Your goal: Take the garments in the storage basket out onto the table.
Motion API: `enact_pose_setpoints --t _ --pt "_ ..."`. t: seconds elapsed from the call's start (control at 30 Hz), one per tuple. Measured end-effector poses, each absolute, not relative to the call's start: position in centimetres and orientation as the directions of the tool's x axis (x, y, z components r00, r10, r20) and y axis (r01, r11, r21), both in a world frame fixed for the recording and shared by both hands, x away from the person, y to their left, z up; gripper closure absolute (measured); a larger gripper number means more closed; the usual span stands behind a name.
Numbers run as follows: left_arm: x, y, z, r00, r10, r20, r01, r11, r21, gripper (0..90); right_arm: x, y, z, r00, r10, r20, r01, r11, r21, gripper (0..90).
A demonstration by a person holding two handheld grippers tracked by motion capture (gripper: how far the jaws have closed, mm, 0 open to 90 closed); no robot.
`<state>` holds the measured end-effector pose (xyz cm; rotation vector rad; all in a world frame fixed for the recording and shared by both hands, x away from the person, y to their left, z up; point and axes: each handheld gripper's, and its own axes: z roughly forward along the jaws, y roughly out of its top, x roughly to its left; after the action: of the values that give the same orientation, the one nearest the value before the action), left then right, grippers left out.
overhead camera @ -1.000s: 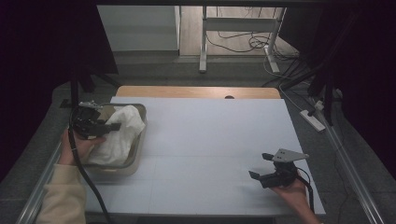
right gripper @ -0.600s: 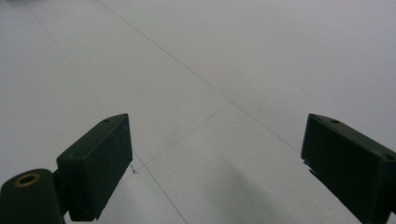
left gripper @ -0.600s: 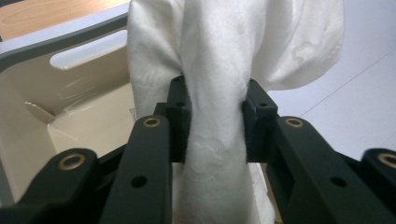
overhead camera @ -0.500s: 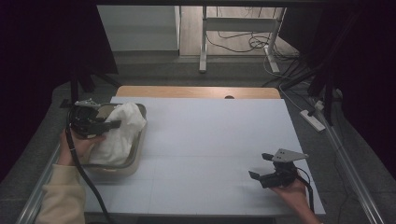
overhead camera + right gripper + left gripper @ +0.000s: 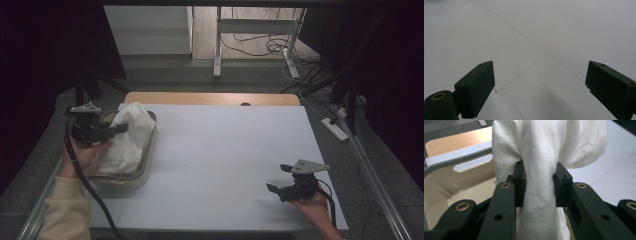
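The left gripper [image 5: 119, 128] is showing matte black linkage arms with brass-coloured pivot bushings, small screw holes and blocky black pads [image 5: 519, 183]. A grey three-cornered plate is sitting on top of it, and a black cable is trailing from it past a cream sleeve [image 5: 65, 210]. The right gripper [image 5: 278, 178] is wearing the same grey plate, black square-ended pads [image 5: 477, 87] and a thin black cable

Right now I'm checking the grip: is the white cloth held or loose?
Held: the left gripper has its fingers pinching the bunched white cloth.
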<state>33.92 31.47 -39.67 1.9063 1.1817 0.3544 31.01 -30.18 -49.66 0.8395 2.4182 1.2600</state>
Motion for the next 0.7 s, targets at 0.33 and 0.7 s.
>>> enact_pose_setpoints --t 0.33,0.7 --pt "33.61 31.37 -39.23 0.531 0.826 -0.192 0.569 -0.179 0.802 68.7 31.02 -30.17 -49.68 -0.789 0.615 0.014 0.364 0.449 0.816 8.7" --pt "33.16 31.12 -38.66 0.552 0.812 -0.187 0.528 -0.167 0.832 68.7 31.02 -30.15 -49.69 -0.79 0.613 0.014 0.364 0.45 0.816 8.7"
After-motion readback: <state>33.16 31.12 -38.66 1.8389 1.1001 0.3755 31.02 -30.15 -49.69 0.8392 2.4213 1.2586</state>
